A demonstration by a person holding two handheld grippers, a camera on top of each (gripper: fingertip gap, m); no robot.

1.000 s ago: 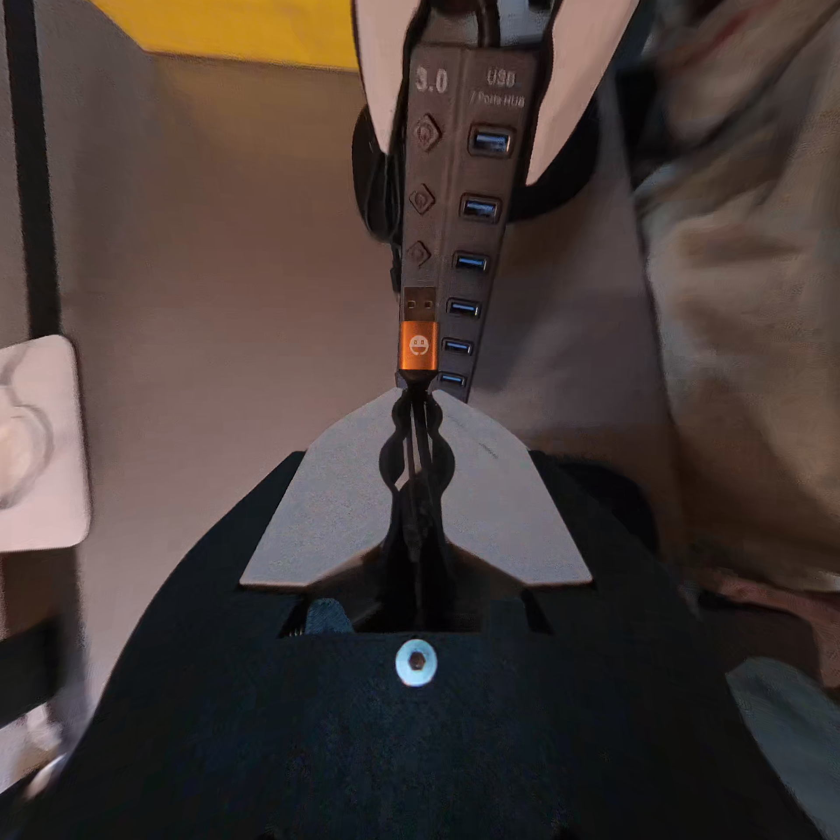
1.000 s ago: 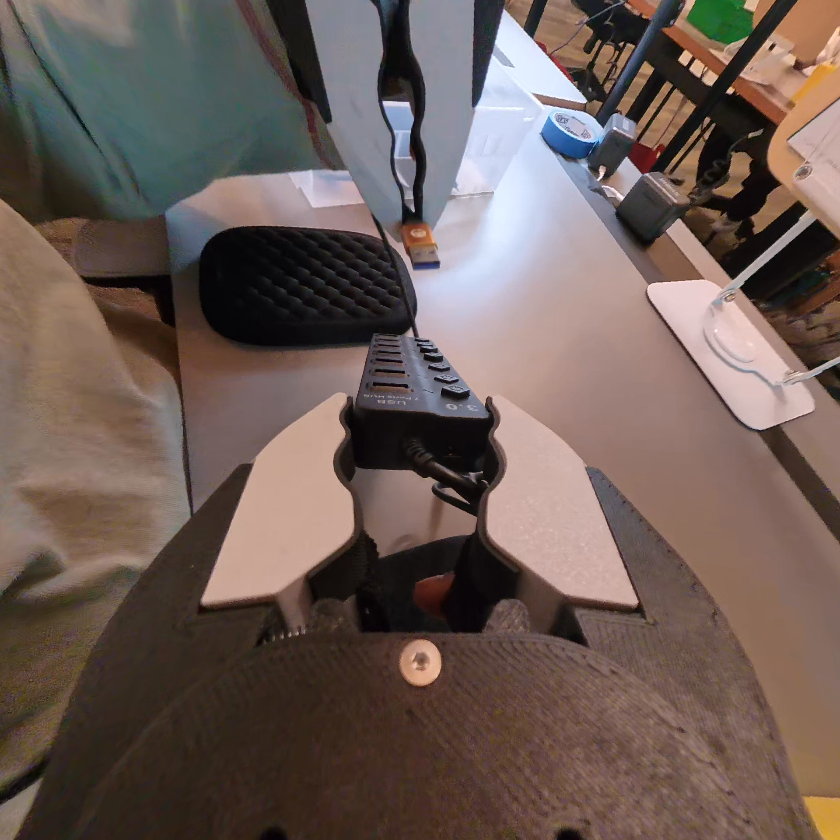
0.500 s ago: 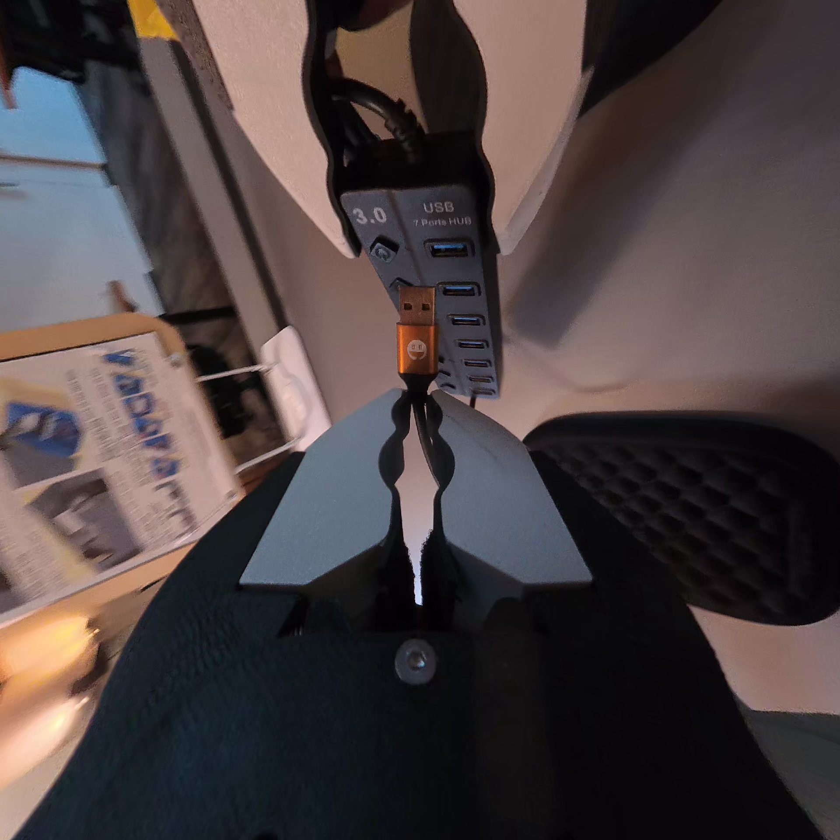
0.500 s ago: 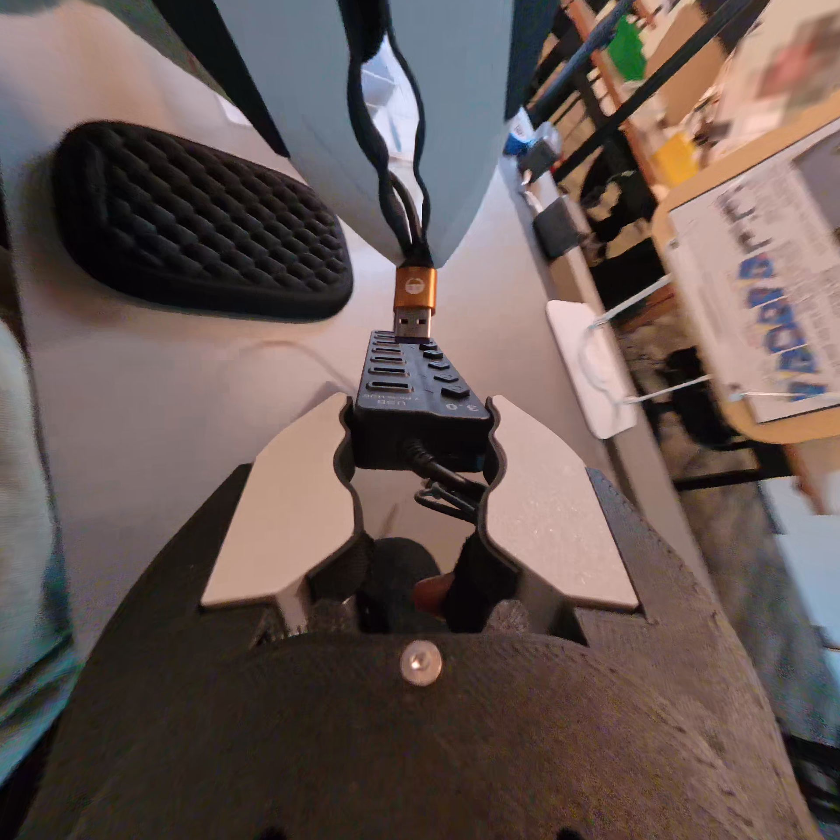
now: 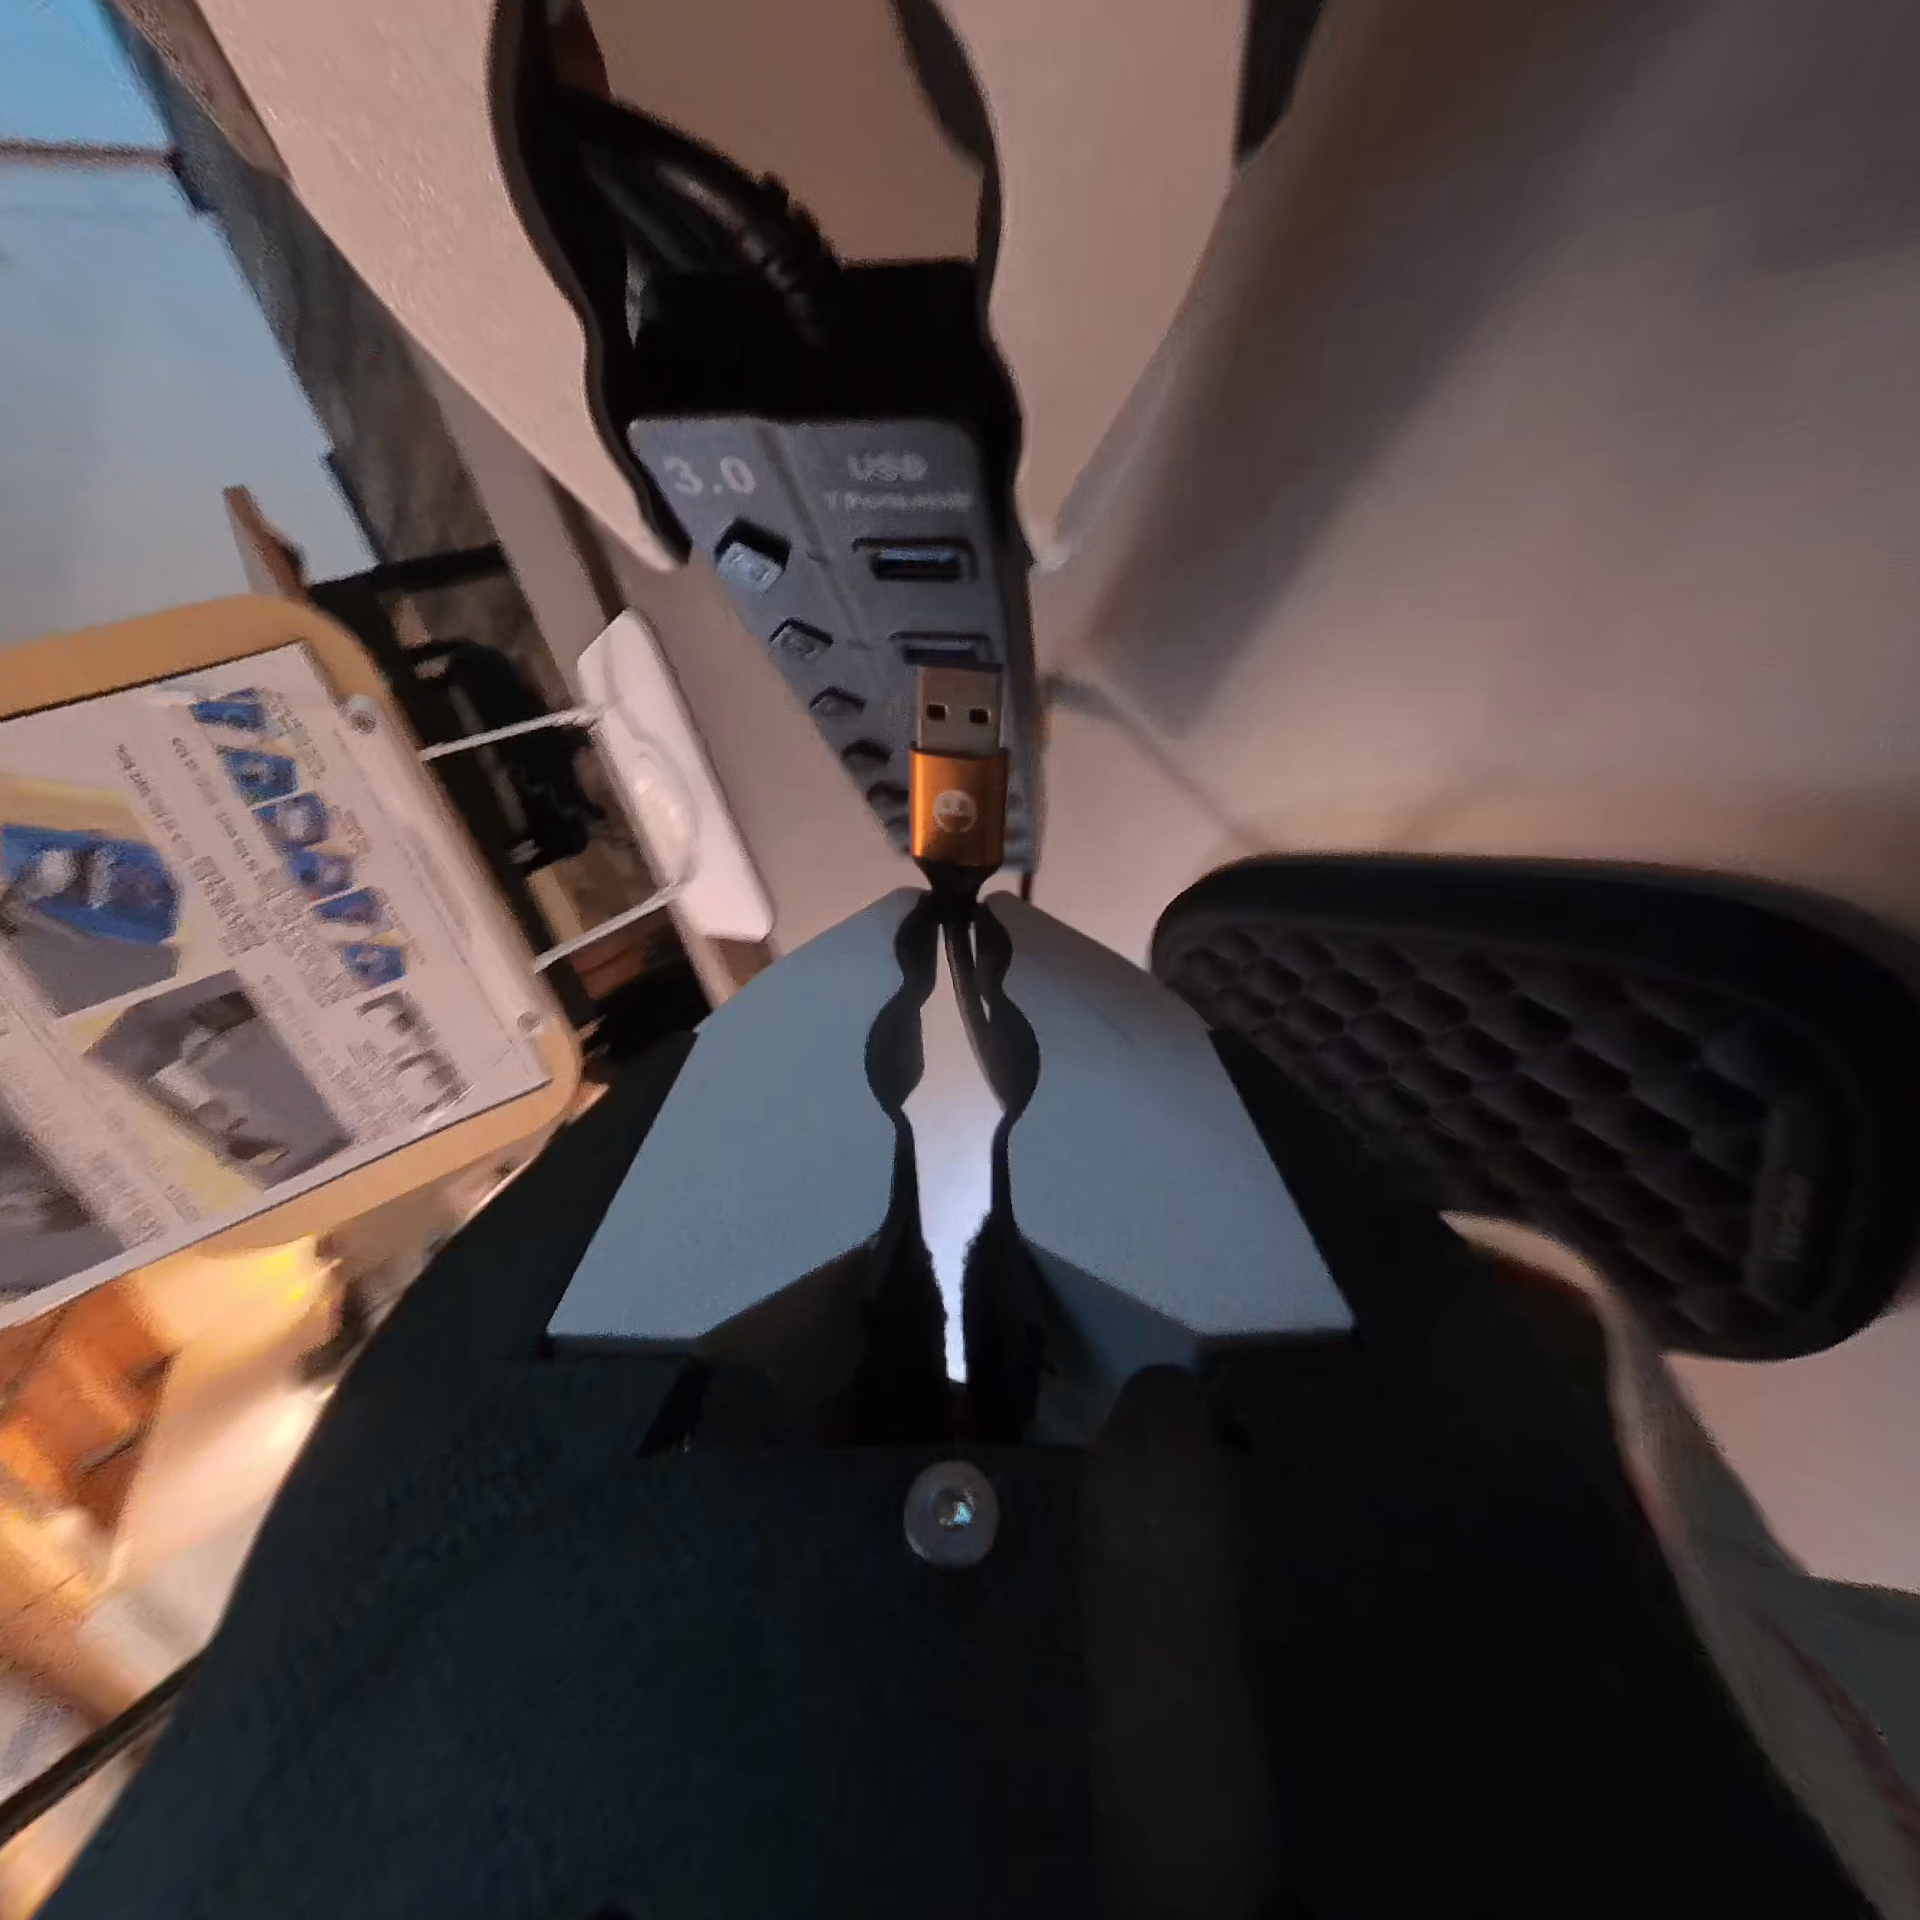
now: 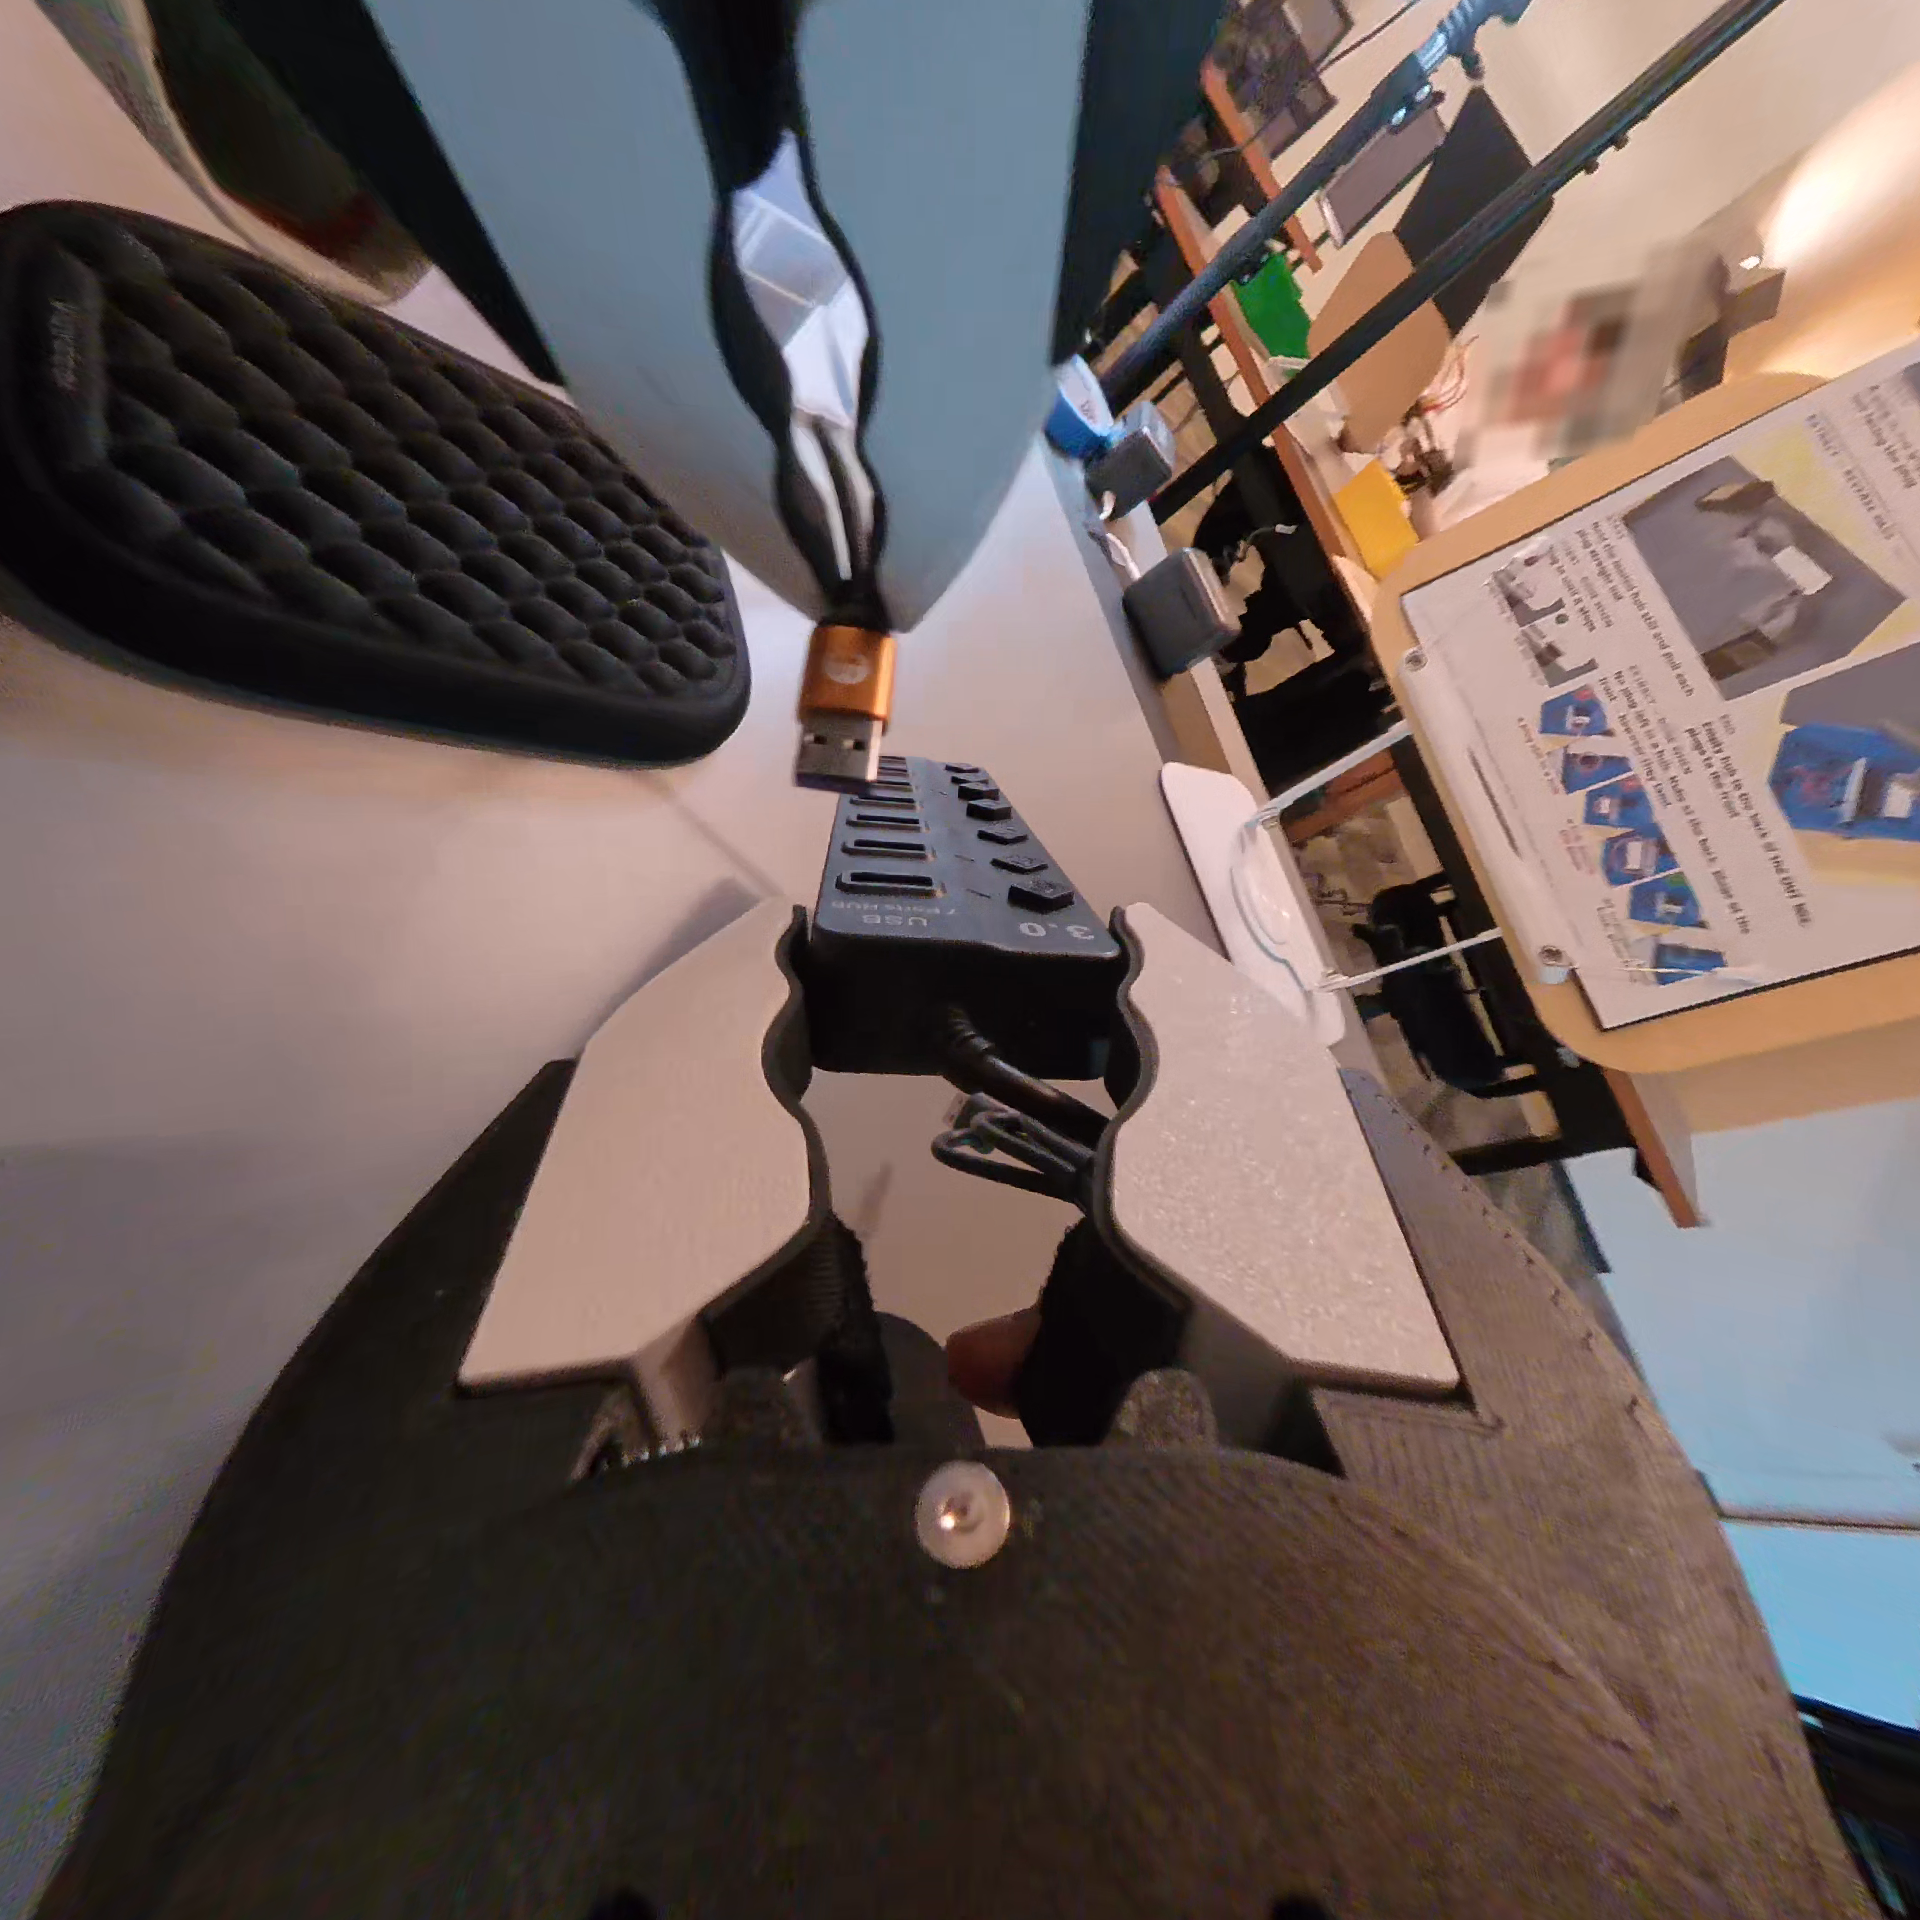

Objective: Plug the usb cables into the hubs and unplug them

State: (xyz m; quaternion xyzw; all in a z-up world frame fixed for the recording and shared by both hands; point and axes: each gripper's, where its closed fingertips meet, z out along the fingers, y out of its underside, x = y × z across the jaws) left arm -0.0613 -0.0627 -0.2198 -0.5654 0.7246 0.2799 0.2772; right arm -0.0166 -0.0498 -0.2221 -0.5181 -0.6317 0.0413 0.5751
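The right gripper (image 6: 956, 1023) clamps the black hub (image 6: 940, 904) by its cable end. The left gripper (image 5: 954, 902) pinches the cable just behind the orange USB plug (image 5: 956, 795), whose tip hovers over the hub's ports, not inserted.

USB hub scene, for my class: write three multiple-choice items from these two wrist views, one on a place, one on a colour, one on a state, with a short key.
1. Where is the black USB hub?
A. Lying loose on the table
B. Clamped in the right gripper
C. Resting on the black padded rest

2. What colour is the shell of the USB plug?
A. Orange
B. Green
C. White

3. What is the state of the plug?
A. Fully seated in a port
B. Lying on the table
C. Held in the left gripper, outside the ports

Key:
1. B, the hub's cable end sits between the right gripper's two fingers.
2. A, the shell behind the metal tip is orange in both views.
3. C, the whole metal tip is bare, and the cable runs back between the closed left fingers.
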